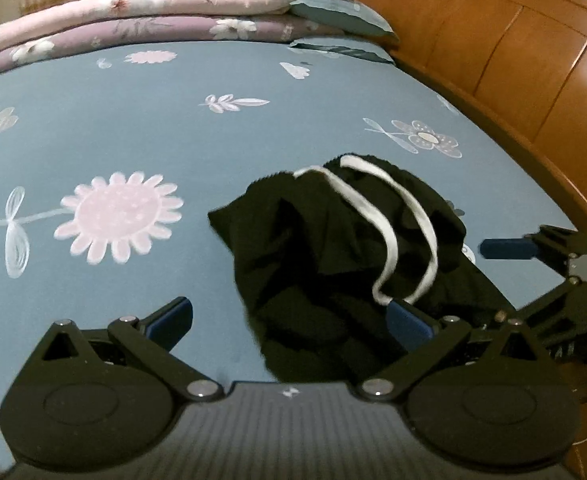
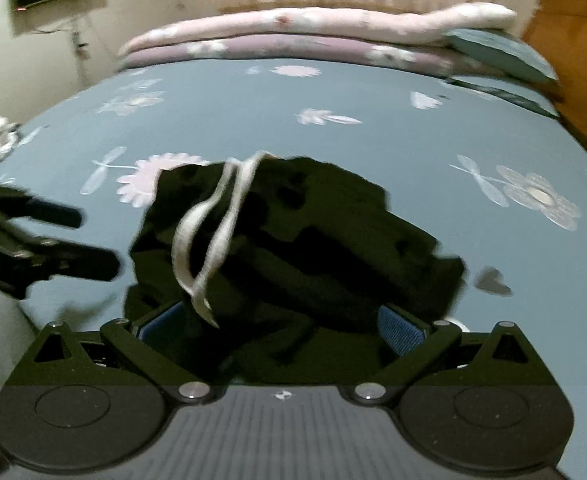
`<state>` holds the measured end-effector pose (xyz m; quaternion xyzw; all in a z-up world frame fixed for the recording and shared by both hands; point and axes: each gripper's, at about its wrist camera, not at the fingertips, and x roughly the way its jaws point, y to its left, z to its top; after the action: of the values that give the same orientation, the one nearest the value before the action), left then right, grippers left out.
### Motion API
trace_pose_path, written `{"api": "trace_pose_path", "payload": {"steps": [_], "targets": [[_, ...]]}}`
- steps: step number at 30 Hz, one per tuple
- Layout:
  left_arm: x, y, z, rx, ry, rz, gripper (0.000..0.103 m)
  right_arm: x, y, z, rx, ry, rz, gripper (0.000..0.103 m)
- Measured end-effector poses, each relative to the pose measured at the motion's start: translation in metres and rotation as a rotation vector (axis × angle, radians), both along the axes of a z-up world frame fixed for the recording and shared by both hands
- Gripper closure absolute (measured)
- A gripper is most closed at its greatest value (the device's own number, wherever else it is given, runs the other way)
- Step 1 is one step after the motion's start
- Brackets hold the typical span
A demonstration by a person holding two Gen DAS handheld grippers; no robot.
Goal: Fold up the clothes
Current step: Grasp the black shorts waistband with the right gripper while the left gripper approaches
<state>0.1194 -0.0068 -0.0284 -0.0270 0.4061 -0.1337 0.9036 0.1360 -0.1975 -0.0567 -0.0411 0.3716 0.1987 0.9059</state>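
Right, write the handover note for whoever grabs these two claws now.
Left claw: open, empty, low over the bedsheet, at the black garment's left edge.
Right claw: open, the garment bunched between its fingers, no grip visible.
Garment: crumpled in a heap near the bed's front edge, white drawstring looped loose on top.
Stacked quilts lie along the far side.
Done: nothing folded yet.
Left: spread the garment flat, tuck the drawstring, then fold.

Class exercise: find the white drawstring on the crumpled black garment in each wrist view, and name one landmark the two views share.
Left wrist: white drawstring right of centre, looping across the black garment.
Right wrist: left of centre, on the garment's left part.
Shared landmark: folded pink quilts at the bed's far edge.
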Motion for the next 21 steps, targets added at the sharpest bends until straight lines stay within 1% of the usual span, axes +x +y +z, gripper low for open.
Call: {"api": "trace_pose_path", "payload": {"steps": [4, 7, 8, 11, 13, 15, 16, 18, 19, 21], "targets": [[0.021, -0.019, 0.001, 0.007, -0.009, -0.065, 0.001, 0.011, 0.001, -0.015, -0.003, 0.031, 0.021, 0.000], [0.037, -0.034, -0.008, 0.004, -0.003, -0.126, 0.001, 0.017, 0.001, -0.027, -0.013, 0.059, 0.024, 0.000], [0.043, -0.037, -0.013, 0.003, 0.012, -0.140, 0.001, 0.019, 0.001, -0.031, -0.017, 0.069, 0.025, 0.000], [0.059, -0.043, -0.027, -0.003, 0.042, -0.153, 0.001, 0.026, 0.000, -0.043, -0.027, 0.097, 0.028, 0.000], [0.067, -0.042, -0.030, -0.016, 0.045, -0.150, 0.001, 0.025, -0.006, -0.047, -0.006, 0.084, 0.044, 0.000], [0.075, -0.041, -0.032, -0.029, 0.048, -0.147, 0.000, 0.023, -0.009, -0.050, -0.024, 0.070, 0.074, 0.000], [0.079, -0.040, -0.034, -0.036, 0.049, -0.145, 0.000, 0.024, -0.010, -0.052, -0.060, 0.065, 0.072, 0.000], [0.086, -0.039, -0.036, -0.049, 0.051, -0.142, 0.000, 0.028, -0.013, -0.056, -0.098, 0.075, 0.028, 0.000], [0.090, -0.039, -0.038, -0.056, 0.053, -0.140, 0.000, 0.031, -0.017, -0.059, -0.098, 0.083, 0.000, 0.000], [0.098, -0.037, -0.040, -0.069, 0.055, -0.137, 0.000, 0.033, -0.025, -0.058, -0.060, 0.092, -0.027, 0.000]]}}
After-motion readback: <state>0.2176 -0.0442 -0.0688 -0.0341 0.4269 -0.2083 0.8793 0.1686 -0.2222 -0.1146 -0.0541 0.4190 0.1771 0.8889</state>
